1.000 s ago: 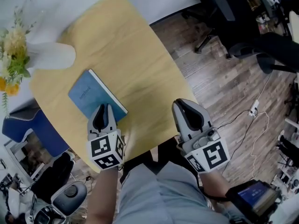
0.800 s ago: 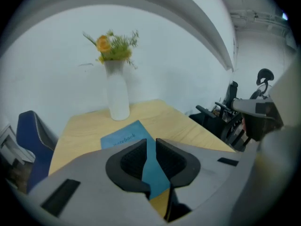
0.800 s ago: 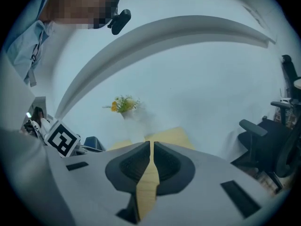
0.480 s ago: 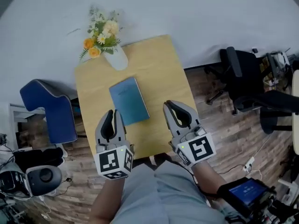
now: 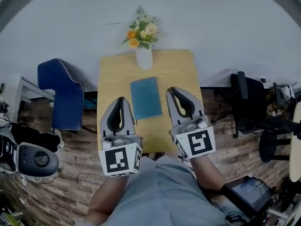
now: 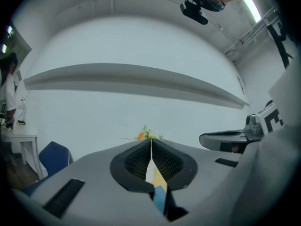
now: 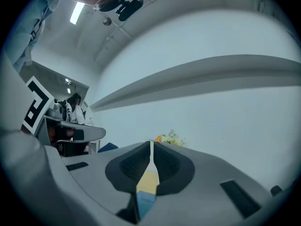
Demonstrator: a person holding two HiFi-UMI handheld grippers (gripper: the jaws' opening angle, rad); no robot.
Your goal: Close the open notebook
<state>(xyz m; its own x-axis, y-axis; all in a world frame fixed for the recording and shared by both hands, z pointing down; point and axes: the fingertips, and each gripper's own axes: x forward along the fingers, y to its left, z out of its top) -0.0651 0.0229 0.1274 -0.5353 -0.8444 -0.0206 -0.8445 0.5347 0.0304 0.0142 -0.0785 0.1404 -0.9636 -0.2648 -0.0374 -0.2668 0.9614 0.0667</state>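
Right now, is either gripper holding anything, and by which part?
Nothing is held. The left gripper has just closed on nothing; the right gripper is shut and empty. The notebook lies closed on the table.

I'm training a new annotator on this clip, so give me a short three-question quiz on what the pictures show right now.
1. True or false: the notebook lies closed on the table.
2. What stands beyond the notebook, at the table's far edge? A) a mug B) a white vase of flowers C) a desk lamp
3. Fill in: the right claw holds ____.

Key
1. True.
2. B.
3. Nothing. Its jaws are together with no object between them.
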